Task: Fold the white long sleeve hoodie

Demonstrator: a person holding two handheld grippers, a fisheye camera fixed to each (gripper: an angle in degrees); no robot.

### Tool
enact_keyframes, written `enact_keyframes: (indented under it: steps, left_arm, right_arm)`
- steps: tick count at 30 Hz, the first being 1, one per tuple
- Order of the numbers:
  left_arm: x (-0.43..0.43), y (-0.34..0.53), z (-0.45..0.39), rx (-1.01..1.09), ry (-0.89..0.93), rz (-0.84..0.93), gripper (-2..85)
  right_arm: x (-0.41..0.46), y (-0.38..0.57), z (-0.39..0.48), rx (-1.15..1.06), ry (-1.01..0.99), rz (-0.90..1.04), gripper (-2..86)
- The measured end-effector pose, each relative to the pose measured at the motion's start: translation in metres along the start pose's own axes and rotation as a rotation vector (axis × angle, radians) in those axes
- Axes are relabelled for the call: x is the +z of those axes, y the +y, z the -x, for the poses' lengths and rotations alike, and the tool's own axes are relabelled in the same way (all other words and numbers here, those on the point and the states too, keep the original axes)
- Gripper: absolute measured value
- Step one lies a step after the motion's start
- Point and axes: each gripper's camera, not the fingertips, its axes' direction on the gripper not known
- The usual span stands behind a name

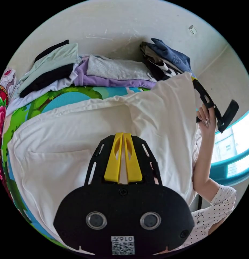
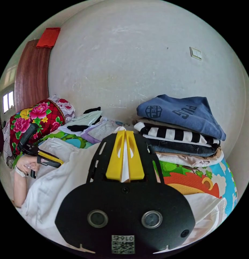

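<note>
The white hoodie lies over a colourful play mat, its front pocket facing up. My left gripper is shut on a fold of its fabric, which shows in the slit between the yellow jaws. A hand holds my right gripper at the hoodie's raised corner on the right of the left gripper view. In the right gripper view, the right gripper is shut on a strip of the white hoodie, lifted above the mat. The left gripper sits low at the left there, in a hand, against the cloth.
A stack of folded clothes with a blue top stands close to the wall. Lilac, grey, mint and black garments lie along the mat's far edge. A red floral cushion is at the left. A person's arm reaches up at the right.
</note>
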Motion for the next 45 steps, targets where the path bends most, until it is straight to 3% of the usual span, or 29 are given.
enact_keyframes:
  steps: [4, 10, 14, 19, 26, 32, 38, 42, 45]
  left_arm:
    - [-0.02, -0.007, 0.018, -0.05, 0.136, -0.155, -1.0]
    - [0.003, -0.041, 0.047, -0.121, 0.248, -0.071, -1.0]
    - [0.009, -0.051, 0.083, -0.244, 0.354, -0.126, -1.0]
    - [0.001, -0.068, 0.111, -0.231, 0.317, -0.216, -1.0]
    - [0.005, -0.089, 0.122, -0.176, 0.036, -0.258, -0.9]
    - [0.021, -0.095, 0.122, -0.09, 0.248, -0.112, -0.1]
    - [0.059, -0.102, 0.112, -0.029, 0.163, 0.007, 3.7]
    - [0.072, -0.098, 0.111, -0.013, 0.141, -0.034, 1.9]
    - [0.079, -0.095, 0.114, -0.031, 0.157, -0.032, 0.0]
  right_arm:
    - [0.007, 0.007, 0.022, -0.097, 0.074, -0.032, -0.1]
    - [0.019, 0.015, 0.008, -0.017, 0.025, -0.051, -0.1]
    - [0.033, 0.02, 0.008, -0.019, 0.072, -0.049, -0.1]
    - [0.056, 0.025, 0.011, -0.033, 0.089, -0.043, 0.0]
    - [0.136, 0.033, 0.013, -0.068, 0.233, 0.249, 1.4]
    - [0.171, 0.041, -0.029, 0.108, 0.345, 0.421, 5.7]
    - [0.202, 0.056, -0.053, 0.095, -0.056, 0.585, 7.7]
    - [0.249, 0.075, -0.039, -0.02, -0.119, 0.758, 8.6]
    - [0.261, 0.083, -0.021, -0.163, -0.106, 0.758, 4.3]
